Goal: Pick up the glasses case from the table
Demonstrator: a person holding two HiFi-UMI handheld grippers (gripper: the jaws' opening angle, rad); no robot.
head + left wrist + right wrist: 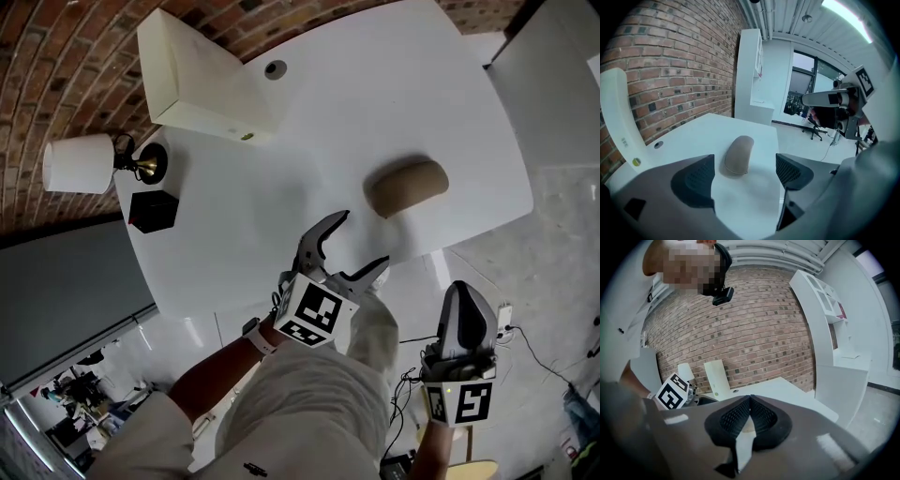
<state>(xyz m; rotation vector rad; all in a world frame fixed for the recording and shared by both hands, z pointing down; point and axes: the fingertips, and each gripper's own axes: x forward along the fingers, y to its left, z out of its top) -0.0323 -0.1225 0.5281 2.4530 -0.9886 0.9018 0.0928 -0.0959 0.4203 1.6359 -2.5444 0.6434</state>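
Note:
A tan, rounded glasses case [406, 186] lies on the white table [375, 103], near its right front edge. My left gripper [364, 238] is over the table just short of the case, with its jaws wide open and nothing between them. In the left gripper view the case [739, 154] lies flat ahead of the left gripper [745, 174], beyond its dark pads [696, 180]. My right gripper [465, 292] hangs off the table's front edge, to the right, shut and empty. In its own view the right gripper [749, 416] shows both pads pressed together.
A cream slab-like box [202, 80] stands at the table's far left, beside a lamp with a white shade [77, 164] and a small black box [153, 211]. A cable hole [275, 68] sits in the tabletop. Cables [539, 352] run across the floor on the right.

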